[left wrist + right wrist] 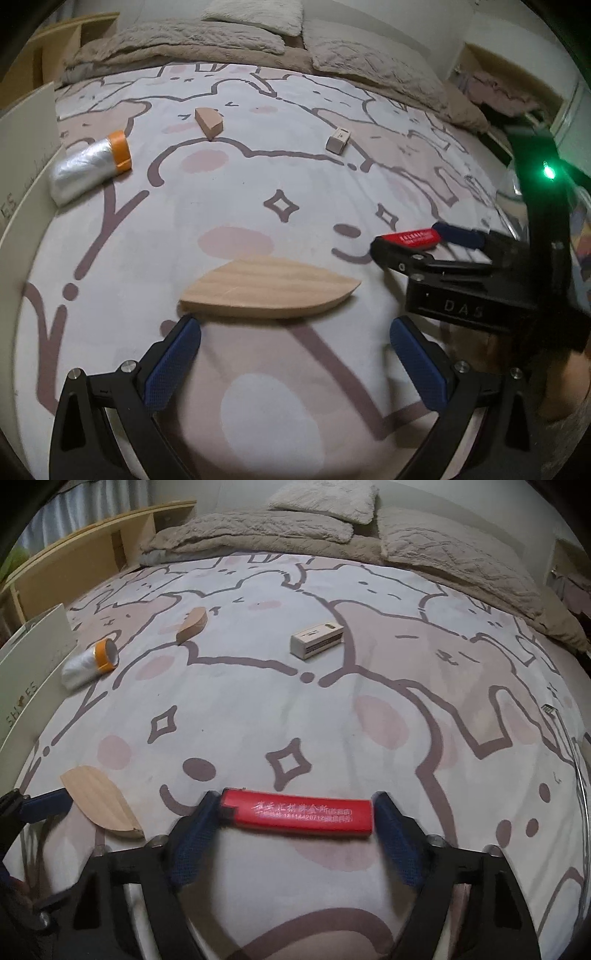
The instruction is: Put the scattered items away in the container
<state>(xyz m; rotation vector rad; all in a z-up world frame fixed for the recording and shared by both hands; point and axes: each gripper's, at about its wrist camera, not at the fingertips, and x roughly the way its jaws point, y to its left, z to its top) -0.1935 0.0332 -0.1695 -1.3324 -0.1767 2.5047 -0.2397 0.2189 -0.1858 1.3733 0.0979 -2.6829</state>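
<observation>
A red lighter (299, 814) lies crosswise on the patterned bed sheet, and my right gripper (295, 801) is shut on it, one blue pad against each end. A flat leaf-shaped wooden piece (269, 291) lies just ahead of my left gripper (295, 325), which is open with only sheet between its fingers. Farther back lie an orange-cored roll of plastic film (92, 166), a small wooden wedge (209, 122) and a small beige box (338, 140). A white shoe box (26, 147) stands at the left edge.
Beige quilts and pillows (280, 528) are piled at the head of the bed. A wooden shelf (92, 546) stands beyond the far left corner. The bed's right edge (569, 738) falls away close to my right gripper.
</observation>
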